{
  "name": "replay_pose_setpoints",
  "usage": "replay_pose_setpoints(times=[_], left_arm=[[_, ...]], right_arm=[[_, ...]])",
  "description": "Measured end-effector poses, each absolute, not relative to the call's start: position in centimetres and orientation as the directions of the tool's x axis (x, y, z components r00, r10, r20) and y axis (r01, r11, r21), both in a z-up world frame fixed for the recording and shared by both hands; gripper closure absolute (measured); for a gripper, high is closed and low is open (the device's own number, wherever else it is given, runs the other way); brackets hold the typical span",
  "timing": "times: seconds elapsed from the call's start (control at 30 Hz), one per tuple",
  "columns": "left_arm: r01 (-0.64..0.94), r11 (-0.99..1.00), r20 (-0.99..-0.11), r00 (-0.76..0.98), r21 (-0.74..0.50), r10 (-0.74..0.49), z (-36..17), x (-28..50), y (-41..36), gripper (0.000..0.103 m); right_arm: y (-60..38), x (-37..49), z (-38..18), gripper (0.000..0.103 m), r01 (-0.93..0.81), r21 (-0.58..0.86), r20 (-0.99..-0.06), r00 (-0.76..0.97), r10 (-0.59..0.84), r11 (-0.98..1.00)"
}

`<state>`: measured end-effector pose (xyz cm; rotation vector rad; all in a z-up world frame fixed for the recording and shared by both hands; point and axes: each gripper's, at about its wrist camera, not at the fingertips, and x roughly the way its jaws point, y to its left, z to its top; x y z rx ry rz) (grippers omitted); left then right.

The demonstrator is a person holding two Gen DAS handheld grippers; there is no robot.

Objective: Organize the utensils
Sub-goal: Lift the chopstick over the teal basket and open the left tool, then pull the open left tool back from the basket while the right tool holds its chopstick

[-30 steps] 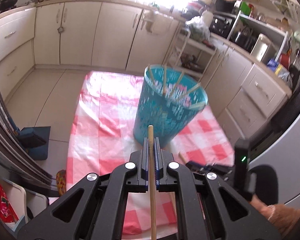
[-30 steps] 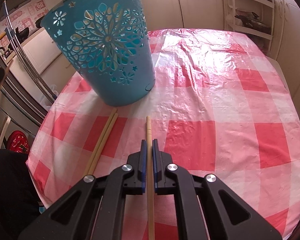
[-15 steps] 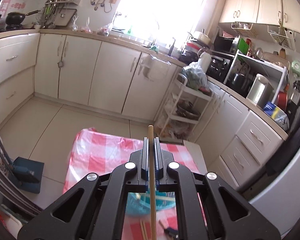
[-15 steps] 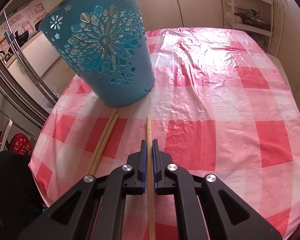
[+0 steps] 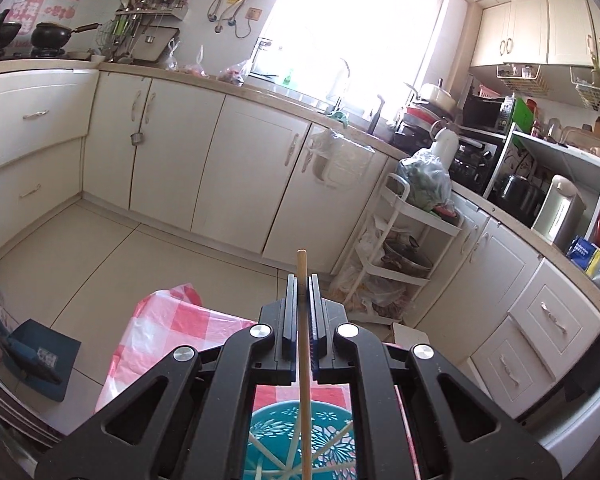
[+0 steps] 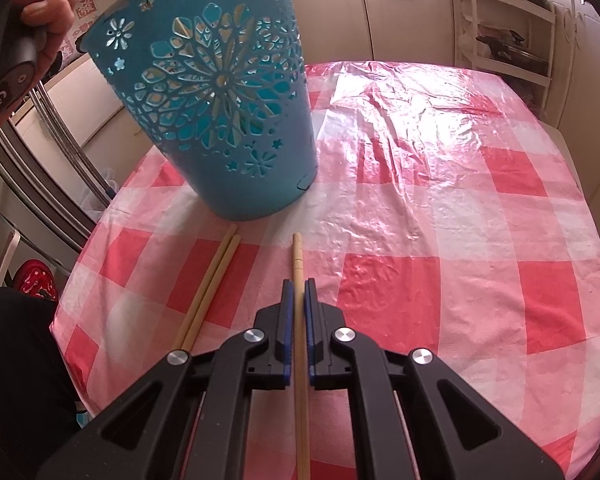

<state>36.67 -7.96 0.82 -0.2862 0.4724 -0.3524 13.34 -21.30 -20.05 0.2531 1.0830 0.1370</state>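
My left gripper (image 5: 301,282) is shut on a wooden chopstick (image 5: 303,360) and holds it upright over the open top of the blue cut-out basket (image 5: 272,436), where several chopsticks lean. My right gripper (image 6: 298,286) is shut on another chopstick (image 6: 298,256), held low over the checked tablecloth (image 6: 440,240), pointing at the basket (image 6: 220,100). Two loose chopsticks (image 6: 210,292) lie side by side on the cloth left of it. The hand holding the left gripper (image 6: 48,4) shows above the basket at top left.
The table is small with edges near on the left and front. A metal rack (image 6: 60,160) stands left of the table. Kitchen cabinets (image 5: 172,152), a white trolley (image 5: 404,240) and a blue dustpan (image 5: 36,360) surround it.
My left gripper has risen and tilted level over the basket, which now sits under the jaws. The right gripper has edged a little closer to the basket with its chopstick.
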Motion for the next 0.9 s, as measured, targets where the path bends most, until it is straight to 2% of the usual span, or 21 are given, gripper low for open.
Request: replay_pose_setpoints(times=[0.33, 0.43, 0.53, 0.57, 0.6, 0.73, 0.8, 0.9], left_arm=[[0.291, 0.925, -0.438, 0.818, -0.243, -0.372, -0.9, 35.6, -9.5, 0.098], [0.299, 0.923, -0.467, 0.798, -0.241, -0.38, -1.0, 35.3, -9.1, 0.094], [0.283, 0.929, -0.48, 0.798, -0.239, -0.366, -0.9, 34.2, -7.8, 0.073], [0.268, 0.934, -0.477, 0.805, -0.238, -0.352, -0.8, 33.6, -7.1, 0.061], [0.255, 0.937, -0.472, 0.813, -0.238, -0.341, -0.8, 32.9, -6.4, 0.053], [0.183, 0.954, -0.455, 0.847, -0.238, -0.276, -1.5, 30.0, -2.9, 0.043], [0.136, 0.961, -0.462, 0.855, -0.242, -0.237, -2.6, 28.9, -1.3, 0.033], [0.07, 0.973, -0.495, 0.852, -0.22, -0.173, -5.2, 28.4, 0.7, 0.029]], right_arm=[[-20.9, 13.4, -20.0, 0.097, -0.002, 0.25, -0.856, 0.467, 0.222, 0.968], [-20.9, 13.4, -20.0, 0.097, -0.007, 0.249, -0.856, 0.467, 0.224, 0.968], [-21.0, 13.4, -20.0, 0.097, -0.006, 0.259, -0.853, 0.468, 0.232, 0.966], [-21.0, 13.4, -20.0, 0.097, -0.007, 0.258, -0.852, 0.469, 0.231, 0.966], [-21.0, 13.4, -20.0, 0.097, -0.011, 0.253, -0.852, 0.471, 0.228, 0.967], [-20.4, 13.2, -19.9, 0.097, -0.031, 0.212, -0.854, 0.479, 0.201, 0.977], [-20.2, 13.2, -19.9, 0.097, -0.035, 0.202, -0.856, 0.48, 0.194, 0.979], [-21.0, 13.1, -19.8, 0.097, -0.002, 0.247, -0.858, 0.465, 0.219, 0.969]])
